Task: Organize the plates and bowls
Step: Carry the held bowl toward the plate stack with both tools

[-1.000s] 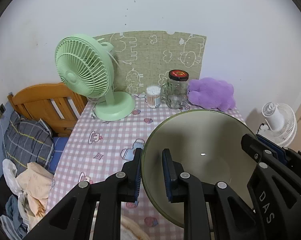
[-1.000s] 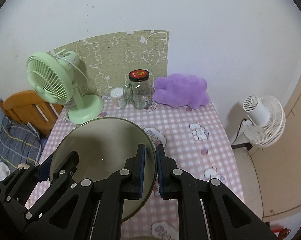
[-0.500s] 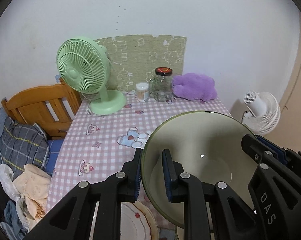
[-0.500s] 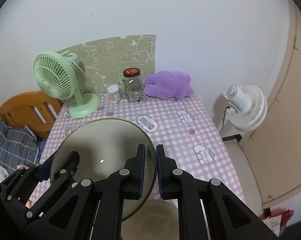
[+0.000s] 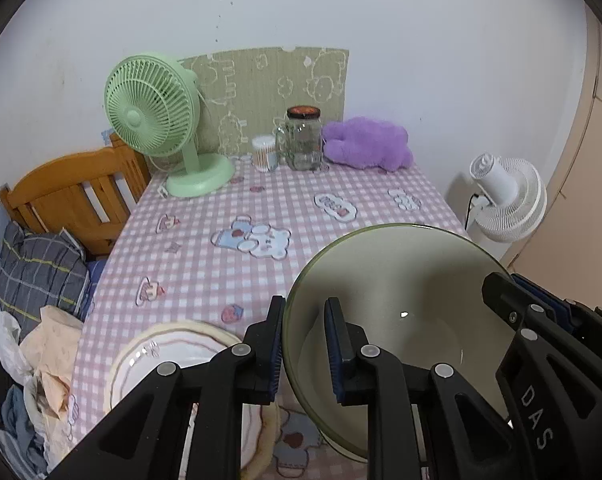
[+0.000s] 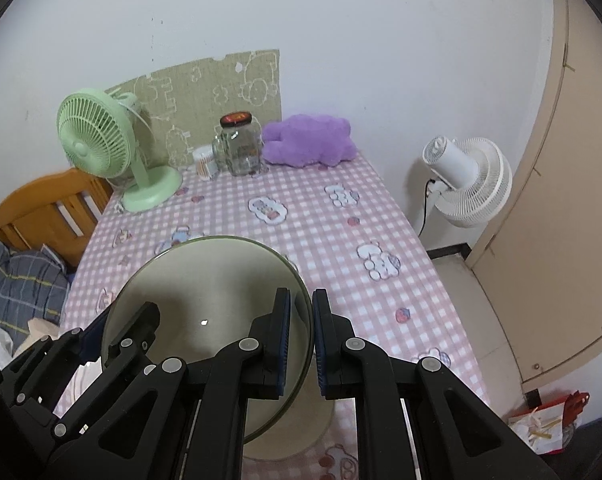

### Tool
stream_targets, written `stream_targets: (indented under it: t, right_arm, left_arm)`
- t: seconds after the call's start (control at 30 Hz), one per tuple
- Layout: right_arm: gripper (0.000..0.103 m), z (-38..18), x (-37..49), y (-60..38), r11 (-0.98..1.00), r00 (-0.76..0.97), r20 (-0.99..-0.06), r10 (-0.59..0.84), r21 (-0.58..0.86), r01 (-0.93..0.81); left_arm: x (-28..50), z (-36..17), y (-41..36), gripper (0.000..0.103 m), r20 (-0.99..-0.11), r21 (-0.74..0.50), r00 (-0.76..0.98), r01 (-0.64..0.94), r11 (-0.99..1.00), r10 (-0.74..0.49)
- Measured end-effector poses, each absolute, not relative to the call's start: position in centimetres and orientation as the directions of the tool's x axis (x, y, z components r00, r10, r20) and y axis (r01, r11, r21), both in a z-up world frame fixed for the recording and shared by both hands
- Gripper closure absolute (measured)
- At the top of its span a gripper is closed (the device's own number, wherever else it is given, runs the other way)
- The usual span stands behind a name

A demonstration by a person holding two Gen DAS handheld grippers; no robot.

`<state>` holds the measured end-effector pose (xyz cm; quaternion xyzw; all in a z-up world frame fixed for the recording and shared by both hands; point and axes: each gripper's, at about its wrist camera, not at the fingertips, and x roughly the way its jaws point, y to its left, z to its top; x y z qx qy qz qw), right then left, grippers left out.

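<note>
I am drawing both tongs and the olive bowl (image 5: 393,280) back from the wall; the green fan (image 5: 153,120) and jar (image 5: 303,138) are shrinking away; a white plate (image 5: 169,360) is coming into view at the worktop's (image 5: 205,264) near edge; another dish (image 6: 301,428) is appearing beneath the bowl.

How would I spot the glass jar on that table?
Start at the pink checked table and look to its far edge by the wall. Between the green fan and the purple plush stands the jar: clear glass with a dark lid, taller than the small white tub beside it.
</note>
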<state>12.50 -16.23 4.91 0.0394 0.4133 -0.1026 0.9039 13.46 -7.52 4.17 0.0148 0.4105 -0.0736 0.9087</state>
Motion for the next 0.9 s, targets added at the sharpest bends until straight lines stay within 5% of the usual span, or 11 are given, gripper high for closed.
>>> stream_targets:
  t: [0.9]
  right_arm:
    - [0.089,-1.2,13.4,-17.0,0.992,0.479,-0.872,-0.106,-0.057,0.115]
  left_arm:
    - [13.2,-1.8,-8.0,0.086,-0.865,-0.062,0.496,0.053,0.997,-0.080]
